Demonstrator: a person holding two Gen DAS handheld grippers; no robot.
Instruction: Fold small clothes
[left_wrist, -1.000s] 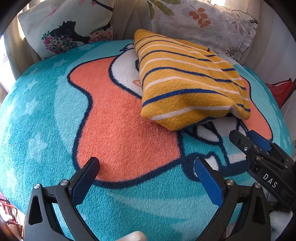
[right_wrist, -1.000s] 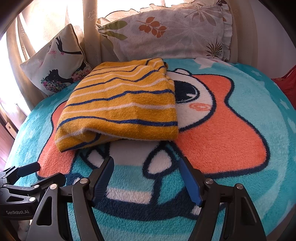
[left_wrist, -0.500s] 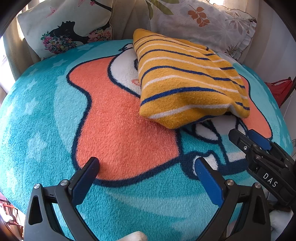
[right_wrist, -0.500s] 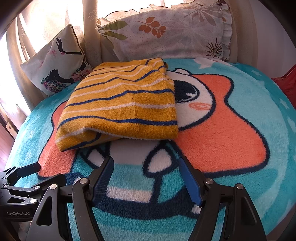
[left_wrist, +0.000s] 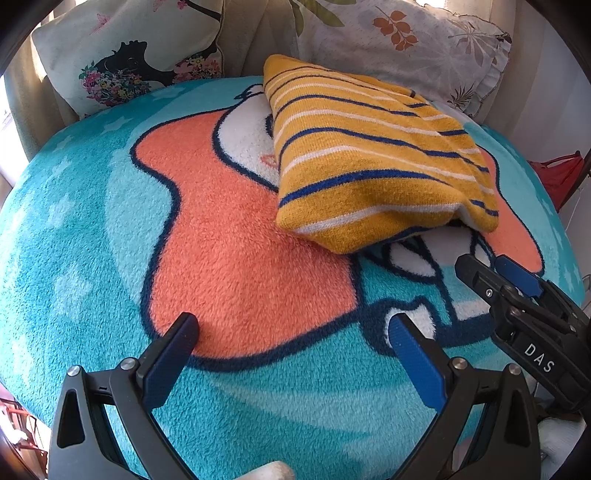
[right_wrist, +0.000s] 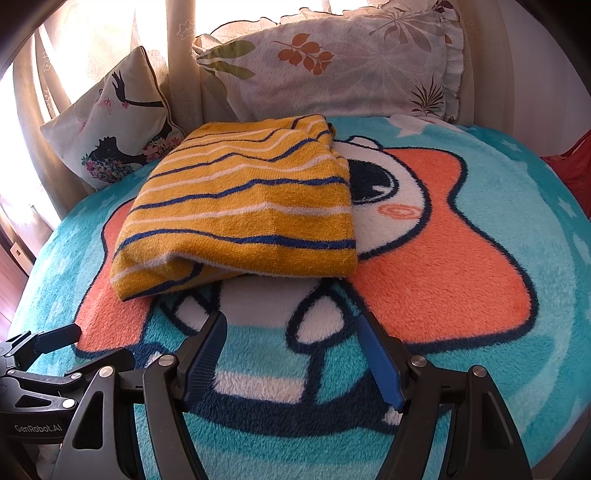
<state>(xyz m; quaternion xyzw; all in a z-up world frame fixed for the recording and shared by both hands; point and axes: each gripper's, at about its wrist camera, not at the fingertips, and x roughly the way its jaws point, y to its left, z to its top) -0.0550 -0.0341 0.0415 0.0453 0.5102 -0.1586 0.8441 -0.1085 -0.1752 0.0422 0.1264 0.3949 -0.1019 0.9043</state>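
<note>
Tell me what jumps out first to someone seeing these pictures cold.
The folded yellow striped garment grabs the eye, lying toward the far side of a bright teal and orange cartoon blanket in front of two printed pillows. Nearer the camera, the right gripper and the left gripper both hover open over the blanket, holding nothing.

Bright window backlight – blown-out glare, sharp focus, fisheye-curved dark edges

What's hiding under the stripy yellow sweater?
The sweater lies folded on the fluffy cartoon blanket. It covers part of the picture; whatever is tucked inside the fold cannot be seen.
</note>
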